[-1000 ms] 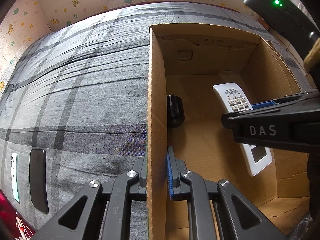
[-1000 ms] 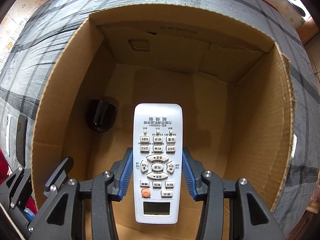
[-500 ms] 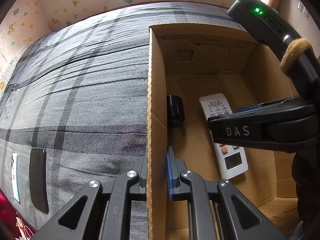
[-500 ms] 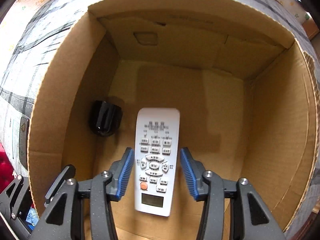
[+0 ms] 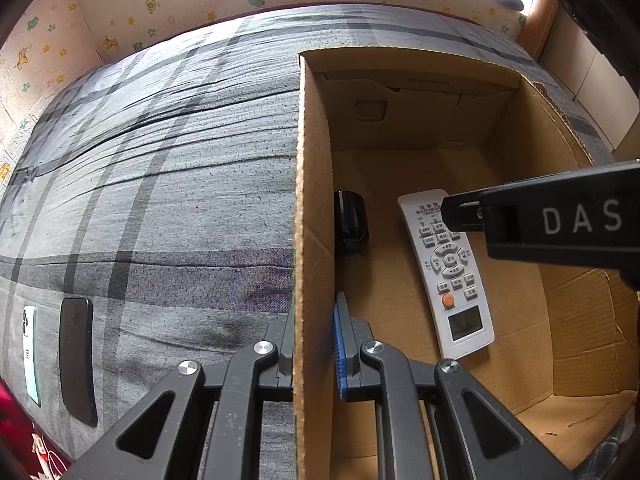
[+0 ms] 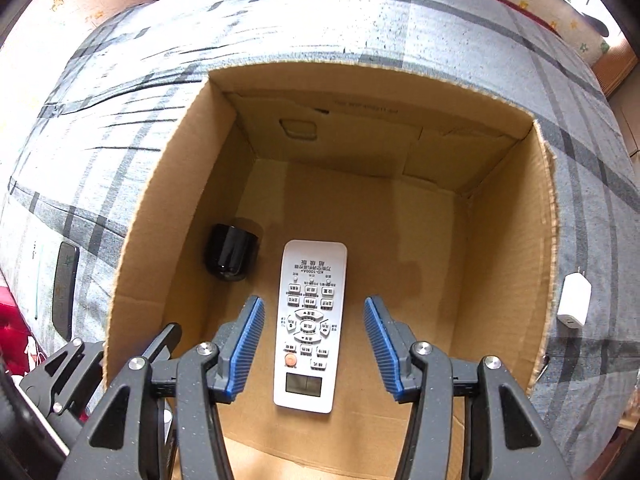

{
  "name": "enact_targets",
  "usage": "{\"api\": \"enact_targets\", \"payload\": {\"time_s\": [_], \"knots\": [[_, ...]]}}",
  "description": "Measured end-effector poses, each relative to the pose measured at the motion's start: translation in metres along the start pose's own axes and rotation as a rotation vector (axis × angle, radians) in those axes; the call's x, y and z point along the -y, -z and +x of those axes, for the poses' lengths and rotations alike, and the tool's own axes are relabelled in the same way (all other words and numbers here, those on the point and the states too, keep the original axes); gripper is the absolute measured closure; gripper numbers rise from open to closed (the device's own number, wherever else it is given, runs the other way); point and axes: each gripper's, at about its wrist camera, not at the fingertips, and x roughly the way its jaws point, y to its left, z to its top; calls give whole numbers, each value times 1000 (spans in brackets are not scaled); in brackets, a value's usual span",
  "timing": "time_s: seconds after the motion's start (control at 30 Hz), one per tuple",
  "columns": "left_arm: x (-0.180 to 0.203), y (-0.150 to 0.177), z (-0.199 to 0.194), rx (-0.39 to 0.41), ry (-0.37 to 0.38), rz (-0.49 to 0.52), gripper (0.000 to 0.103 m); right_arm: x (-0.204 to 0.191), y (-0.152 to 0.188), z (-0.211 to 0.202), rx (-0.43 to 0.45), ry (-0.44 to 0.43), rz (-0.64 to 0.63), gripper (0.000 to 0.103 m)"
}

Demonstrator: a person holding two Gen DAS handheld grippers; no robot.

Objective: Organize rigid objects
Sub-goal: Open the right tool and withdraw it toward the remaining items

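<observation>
1. The right gripper (image 6: 314, 350) is hanging over the cardboard box (image 6: 508, 248) with its jaws spread wide; the white remote (image 6: 310, 324) is lying flat on the box floor between them, touching neither blue pad. The step in hand looks like the release and pull-out, so the best move is probably lifting straight up and keeping the jaws apart until the pads are above the box rim, so that nothing is dragging the remote.

2. The left gripper (image 5: 314, 354) is clamped on the left wall of the box, one finger outside and the blue pad inside. Holding this clamp steady matters, since the box is sitting on a soft bed (image 5: 160, 184) and could tip or slide.

3. A black cylinder (image 6: 232, 252) is lying against the left wall just beside the remote; the withdrawal should be staying clear of it.

4. Still waiting outside the box, by my reading: a black phone (image 5: 77, 356) and a pale green phone (image 5: 30, 352) on the bed to the left, and a white charger (image 6: 574, 304) just beside the right wall. The charger is nearest the free gripper and is likely the easiest next pick.
</observation>
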Motion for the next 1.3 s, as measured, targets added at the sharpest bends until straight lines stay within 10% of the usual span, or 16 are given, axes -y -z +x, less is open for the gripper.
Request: {"api": "enact_targets", "payload": {"time_s": [0.33, 0.73, 1.3], "knots": [[-2, 0, 0, -2, 7, -8, 89, -4, 4, -41, 60, 17, -18, 41], [1, -1, 1, -5, -4, -3, 89, 26, 11, -91, 146, 21, 7, 4], [-3, -2, 1, -9, 1, -3, 89, 139, 4, -120, 188, 140, 159, 1]]}}
